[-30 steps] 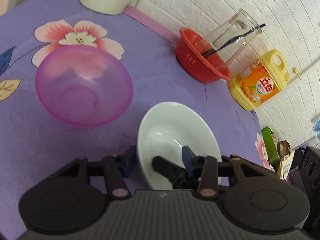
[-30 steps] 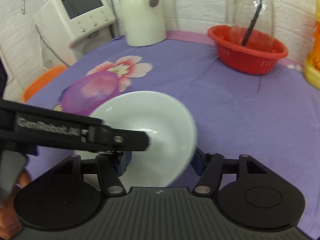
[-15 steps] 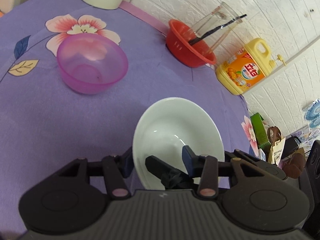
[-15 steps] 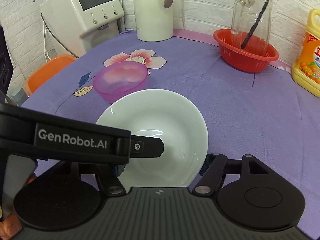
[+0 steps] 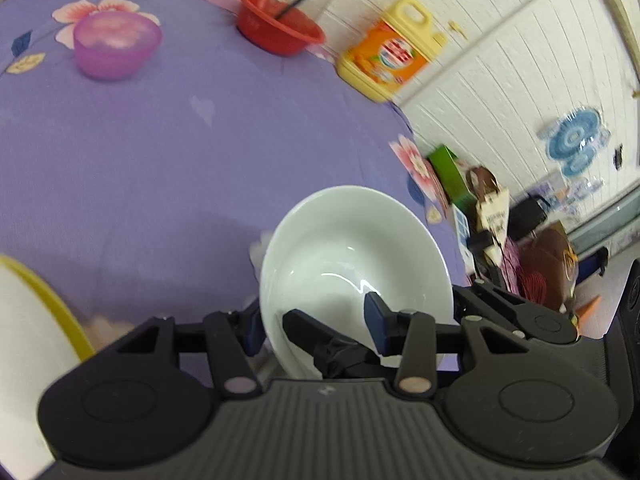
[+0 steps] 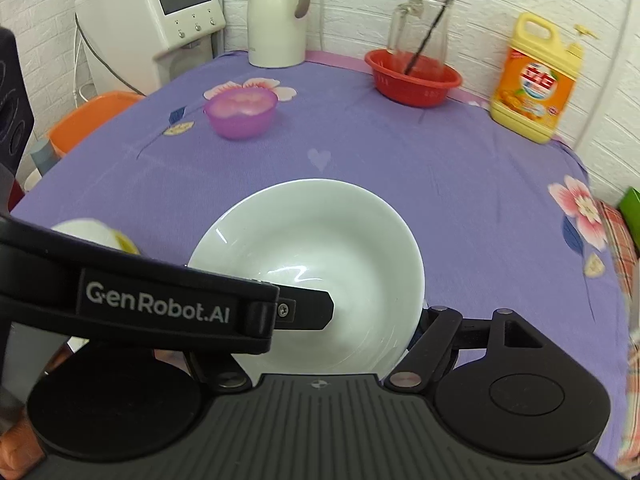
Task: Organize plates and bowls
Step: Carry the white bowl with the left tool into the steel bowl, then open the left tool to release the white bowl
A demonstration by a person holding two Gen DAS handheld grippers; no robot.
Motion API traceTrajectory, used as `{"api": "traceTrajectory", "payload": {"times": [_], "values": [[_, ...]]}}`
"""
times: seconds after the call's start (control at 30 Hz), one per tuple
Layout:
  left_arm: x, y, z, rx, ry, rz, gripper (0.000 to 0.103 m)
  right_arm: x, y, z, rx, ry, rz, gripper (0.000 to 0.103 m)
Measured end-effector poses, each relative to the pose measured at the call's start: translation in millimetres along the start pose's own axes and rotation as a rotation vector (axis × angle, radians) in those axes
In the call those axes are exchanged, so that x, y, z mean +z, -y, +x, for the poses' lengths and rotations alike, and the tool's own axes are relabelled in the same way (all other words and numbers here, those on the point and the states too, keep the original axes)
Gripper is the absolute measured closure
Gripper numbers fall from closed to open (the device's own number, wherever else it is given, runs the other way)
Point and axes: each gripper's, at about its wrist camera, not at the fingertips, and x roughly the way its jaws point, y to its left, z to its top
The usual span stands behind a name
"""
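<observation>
A white bowl (image 5: 356, 256) is held above the purple tablecloth by both grippers. My left gripper (image 5: 316, 328) is shut on its near rim, one finger inside and one outside. In the right wrist view the same bowl (image 6: 320, 248) sits between my right gripper's (image 6: 304, 332) fingers, which close on its rim; the left gripper's finger (image 6: 304, 312) reaches into the bowl from the left. A pink translucent bowl (image 6: 240, 114) stands far back on the table (image 6: 400, 168); it also shows in the left wrist view (image 5: 116, 46). A white plate with a yellow rim (image 5: 36, 312) lies at the near left.
A red basket (image 6: 412, 80) holding a glass jug stands at the back, a yellow detergent bottle (image 6: 532, 88) to its right, a white kettle (image 6: 276, 16) and a white appliance (image 6: 160, 20) at the back left. An orange stool (image 6: 88, 116) stands off the table's left edge.
Both grippers have pulled back toward the near edge with the white bowl; the pink bowl and red basket now look farther away. The yellow-rimmed plate has come into view.
</observation>
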Motion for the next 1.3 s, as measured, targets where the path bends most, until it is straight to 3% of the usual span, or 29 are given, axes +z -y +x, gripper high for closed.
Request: {"api": "traceTrajectory", "payload": {"times": [0.27, 0.4, 0.47, 0.53, 0.57, 0.6, 0.7, 0.9, 0.93, 1.0, 1.3], "values": [[-53.5, 8.0, -2.9, -0.004, -0.079, 0.048, 0.058, -55.5, -3.0, -19.0, 0.009, -0.029, 0.054, 0.0], [-60.6, 3.7, 0.1, 0.008, -0.089, 0.05, 0.059, -65.8, -2.4, -16.4, 0.027, -0.036, 0.076, 0.0], [-61.3, 2.0, -3.6, 0.029, -0.077, 0.066, 0.057, -68.9, -1.2, -19.0, 0.015, -0.025, 0.08, 0.0], [-60.2, 4.6, -7.7, 0.033, -0.064, 0.096, 0.048, -70.5, 4.4, -24.6, 0.04, -0.008, 0.107, 0.0], [-59.0, 5.7, -10.8, 0.028, -0.052, 0.106, 0.041, -71.2, 6.7, -28.6, 0.042, 0.004, 0.12, 0.0], [-58.3, 7.5, -15.1, 0.034, -0.034, 0.118, 0.029, -71.6, 7.7, -32.8, 0.023, 0.02, 0.118, 0.0], [-54.9, 14.2, -28.8, 0.042, 0.023, 0.182, 0.027, -72.6, 13.1, -45.3, -0.025, 0.066, 0.115, 0.0], [-42.5, 17.7, -48.7, 0.062, 0.106, 0.244, 0.022, -72.6, 27.5, -55.7, -0.018, 0.121, 0.181, 0.0], [-40.5, 15.9, -50.9, 0.066, 0.113, 0.245, 0.021, -72.3, 28.4, -54.9, -0.016, 0.123, 0.188, 0.0], [-34.5, 10.5, -55.4, 0.083, 0.13, 0.238, 0.01, -71.5, 29.6, -52.1, -0.005, 0.126, 0.205, 0.0], [-24.0, -17.6, -65.5, 0.107, 0.155, 0.197, 0.009, -54.5, 28.1, -26.6, 0.045, 0.108, 0.248, 0.0]]}}
